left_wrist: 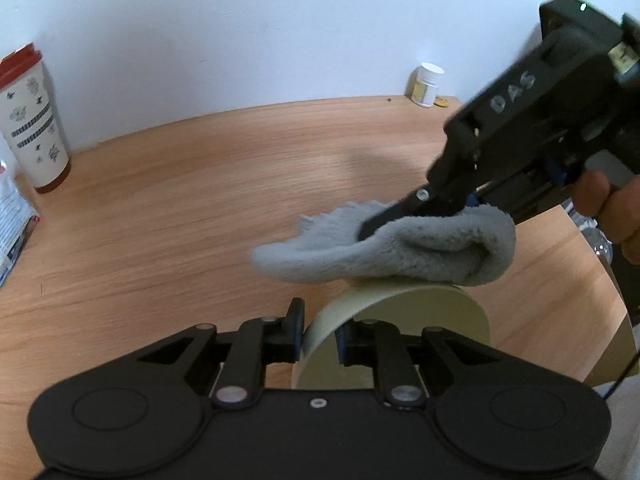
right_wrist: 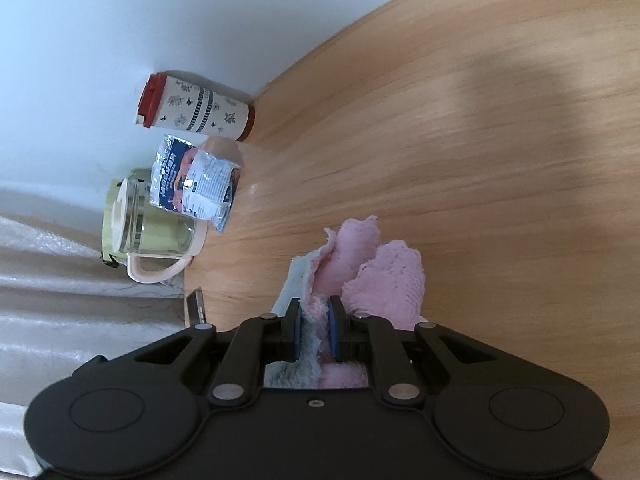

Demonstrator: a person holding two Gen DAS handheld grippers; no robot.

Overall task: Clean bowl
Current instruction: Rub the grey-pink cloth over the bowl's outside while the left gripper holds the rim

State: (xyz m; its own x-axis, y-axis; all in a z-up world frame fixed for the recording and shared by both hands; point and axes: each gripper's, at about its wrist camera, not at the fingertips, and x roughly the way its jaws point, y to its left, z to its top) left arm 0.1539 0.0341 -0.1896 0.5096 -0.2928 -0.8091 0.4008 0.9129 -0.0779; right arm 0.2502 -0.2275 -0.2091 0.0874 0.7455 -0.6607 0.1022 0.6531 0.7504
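Left wrist view: cloth (left_wrist: 400, 252) hides bowl (left_wrist: 400, 320) rim, gripper (left_wrist: 318, 338) covers base.

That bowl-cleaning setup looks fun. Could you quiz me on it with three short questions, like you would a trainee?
1. True or false: the cloth lies flat on the table.
2. What does the left gripper grip: A the bowl, B the patterned cup, C the white jar?
3. Fill in: the right gripper is shut on the ____.

Key: 1 false; 2 A; 3 cloth.
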